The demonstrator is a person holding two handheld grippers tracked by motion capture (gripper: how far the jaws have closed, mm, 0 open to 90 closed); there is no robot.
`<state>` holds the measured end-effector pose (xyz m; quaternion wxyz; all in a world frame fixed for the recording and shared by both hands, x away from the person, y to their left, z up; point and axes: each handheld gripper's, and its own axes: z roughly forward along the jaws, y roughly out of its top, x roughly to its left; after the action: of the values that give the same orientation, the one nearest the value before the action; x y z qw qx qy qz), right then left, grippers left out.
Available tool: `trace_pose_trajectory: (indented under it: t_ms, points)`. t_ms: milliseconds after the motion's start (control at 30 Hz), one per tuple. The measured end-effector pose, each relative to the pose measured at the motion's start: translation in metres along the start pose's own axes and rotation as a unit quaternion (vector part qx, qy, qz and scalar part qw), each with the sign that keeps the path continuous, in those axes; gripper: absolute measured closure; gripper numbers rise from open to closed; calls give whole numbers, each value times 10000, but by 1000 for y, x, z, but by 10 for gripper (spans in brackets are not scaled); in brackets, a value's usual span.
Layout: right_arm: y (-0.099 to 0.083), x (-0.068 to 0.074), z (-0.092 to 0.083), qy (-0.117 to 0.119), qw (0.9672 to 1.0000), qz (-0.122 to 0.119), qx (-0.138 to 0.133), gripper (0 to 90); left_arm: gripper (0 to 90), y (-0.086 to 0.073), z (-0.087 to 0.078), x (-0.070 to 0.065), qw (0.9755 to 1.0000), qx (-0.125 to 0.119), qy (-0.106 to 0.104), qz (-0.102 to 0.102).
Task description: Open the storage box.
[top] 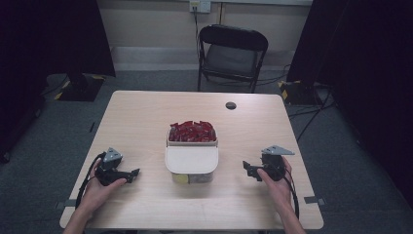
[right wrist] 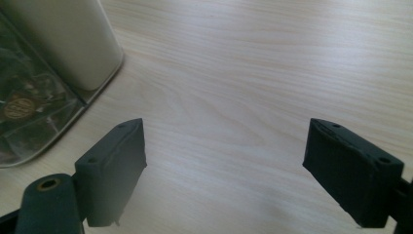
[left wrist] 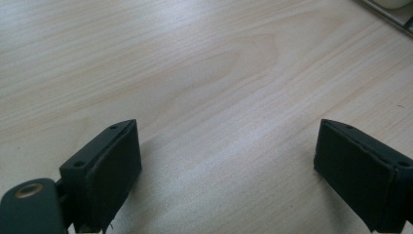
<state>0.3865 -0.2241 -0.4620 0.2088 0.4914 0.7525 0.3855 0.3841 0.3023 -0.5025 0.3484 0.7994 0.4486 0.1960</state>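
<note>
1. Clear container [top: 191, 165] sits mid-table, slightly toward the person's edge; its far half is open and packed with red packets [top: 192, 131], its near half is covered by a cream lid [top: 191, 159]. Through the clear wall under the lid, yellowish and dark contents show, too blurred to identify.
2. Right gripper view: container's clear wall [right wrist: 29, 122] and cream lid edge [right wrist: 68, 39] at upper left, close to that gripper's jaw.
3. Left gripper [top: 127, 173] held on the table left of the container, jaws spread wide, nothing between them; bare wood ahead [left wrist: 219, 97].
4. Right gripper [top: 250, 169] held right of the container, jaws also spread wide, nothing held.
5. Light wood table [top: 146, 112]: open surface on both sides and behind the container; small dark round hole [top: 231, 105] near the far edge.
6. Folding chair [top: 233, 56] stands beyond the far edge, apart from the table.
</note>
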Motion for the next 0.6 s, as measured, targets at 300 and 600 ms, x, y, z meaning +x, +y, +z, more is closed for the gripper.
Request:
trace_pose_trajectory:
  t_ms: [300, 600]
  points:
    - [5, 16, -2, 248, 9995, -153, -86, 146, 95, 0, 0, 0, 10000, 2, 0, 0]
    - [13, 37, -9, 490, 9981, -331, -195, 148, 95, 0, 0, 0, 10000, 4, 1, 1]
